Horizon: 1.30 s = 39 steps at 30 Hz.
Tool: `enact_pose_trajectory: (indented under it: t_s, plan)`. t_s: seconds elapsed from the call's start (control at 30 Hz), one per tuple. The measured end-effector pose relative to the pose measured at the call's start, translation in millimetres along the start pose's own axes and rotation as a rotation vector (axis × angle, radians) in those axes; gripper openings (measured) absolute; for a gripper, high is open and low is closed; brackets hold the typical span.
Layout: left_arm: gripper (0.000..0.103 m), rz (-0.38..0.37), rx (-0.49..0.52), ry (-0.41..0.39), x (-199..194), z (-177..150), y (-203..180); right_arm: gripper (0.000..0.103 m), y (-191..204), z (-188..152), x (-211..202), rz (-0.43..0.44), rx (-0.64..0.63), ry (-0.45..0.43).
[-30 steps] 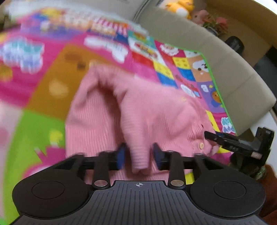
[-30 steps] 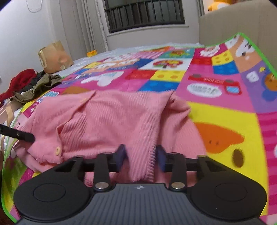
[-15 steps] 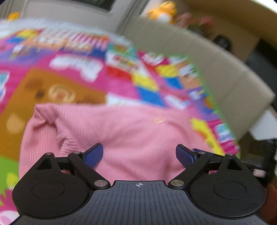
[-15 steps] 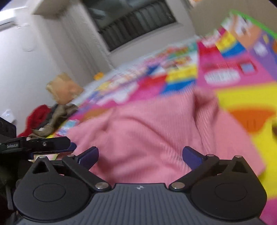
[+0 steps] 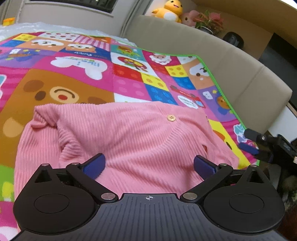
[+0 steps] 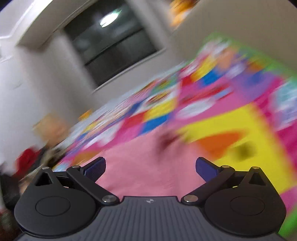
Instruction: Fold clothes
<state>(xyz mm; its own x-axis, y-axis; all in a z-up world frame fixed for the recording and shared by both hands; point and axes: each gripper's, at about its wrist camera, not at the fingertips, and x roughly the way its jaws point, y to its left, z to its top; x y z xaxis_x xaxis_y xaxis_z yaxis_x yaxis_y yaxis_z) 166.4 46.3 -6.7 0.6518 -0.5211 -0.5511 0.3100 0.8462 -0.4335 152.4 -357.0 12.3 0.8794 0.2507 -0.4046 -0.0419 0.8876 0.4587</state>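
A pink ribbed knit cardigan (image 5: 130, 140) with a tan button lies folded on the colourful play mat (image 5: 78, 77). My left gripper (image 5: 148, 165) is open and empty, just above the cardigan's near edge. My right gripper (image 6: 150, 168) is open and empty; its view is blurred by motion, with the pink cardigan (image 6: 141, 163) below it. The right gripper also shows at the right edge of the left wrist view (image 5: 259, 146), beside the cardigan's right end.
A beige sofa (image 5: 213, 55) runs along the mat's far and right side, with plush toys (image 5: 169, 11) and a plant on top. In the right wrist view a dark window (image 6: 111, 42), a red cloth pile (image 6: 27, 157) and a brown bag are blurred at left.
Both grippers were shut on cardigan fabric a second ago; they opened, let it go and pulled back. The cardigan now lies folded flat. The right gripper is swinging and tilting.
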Motion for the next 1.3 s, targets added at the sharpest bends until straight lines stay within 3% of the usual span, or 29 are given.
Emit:
enact_pose_trajectory:
  t_s: [0.07, 0.13, 0.17, 0.3, 0.37, 0.43, 0.5, 0.57, 0.67, 0.8, 0.9, 1.0, 1.1, 1.17, 1.27, 1.3]
  plan:
    - [0.103, -0.022, -0.003, -0.017, -5.2, 2.2, -6.0, 0.099, -21.5, 0.6, -8.5, -0.097, 0.035, -0.016]
    - [0.103, -0.054, 0.005, -0.042, -12.0, 6.8, -17.2, 0.07, -35.4, -4.3, -8.8, -0.135, 0.057, 0.02]
    - [0.103, -0.07, 0.009, -0.055, -15.5, 9.1, -22.8, 0.064, -38.3, -8.0, -7.2, -0.135, 0.062, 0.041]
    - [0.103, -0.138, 0.026, -0.104, -28.5, 18.3, -45.6, 0.062, -29.2, -22.2, 3.7, -0.112, 0.035, 0.058]
    - [0.103, -0.184, 0.053, -0.099, -26.3, 21.7, -59.1, 0.056, -20.9, -24.8, 14.2, -0.091, 0.017, 0.063]
    - [0.103, -0.196, 0.053, -0.07, -16.7, 20.3, -64.5, 0.027, -13.2, -23.8, 24.3, -0.065, 0.002, 0.073]
    - [0.103, -0.183, 0.028, -0.026, -4.4, 16.1, -62.5, 0.008, -6.7, -16.4, 31.1, -0.033, -0.017, 0.086]
    - [0.102, -0.157, -0.016, 0.024, 9.2, 10.0, -55.3, 0.008, 8.8, -5.7, 26.5, 0.02, -0.084, 0.063]
    - [0.101, -0.152, -0.075, 0.053, 14.8, 2.6, -38.1, 0.006, 52.1, -6.1, 16.1, 0.103, -0.342, 0.087]
    - [0.101, -0.153, -0.07, 0.042, 6.9, 6.3, -33.6, 0.003, 92.3, -48.5, 26.0, 0.17, -0.664, 0.271]
    - [0.101, -0.127, -0.034, 0.005, -7.3, 12.3, -35.8, 0.003, 104.9, -72.4, 25.9, 0.153, -0.812, 0.259]
    - [0.101, -0.056, -0.038, -0.046, -29.0, 14.5, -26.6, 0.004, 98.2, -61.9, 23.9, 0.175, -0.7, 0.262]
    - [0.099, 0.096, -0.048, -0.104, -50.9, 11.8, -10.4, 0.007, 87.4, -60.4, 24.1, 0.18, -0.631, 0.265]
    - [0.092, 0.205, -0.07, -0.132, -63.4, 10.6, 3.9, 0.007, 82.6, -58.6, 26.0, 0.185, -0.588, 0.265]
    - [0.088, 0.375, -0.152, -0.118, -69.6, 11.5, 36.2, 0.011, 79.7, -57.9, 28.3, 0.194, -0.547, 0.266]
    - [0.087, 0.398, -0.187, -0.103, -67.7, 11.5, 47.4, 0.014, 79.8, -58.5, 28.7, 0.198, -0.54, 0.266]
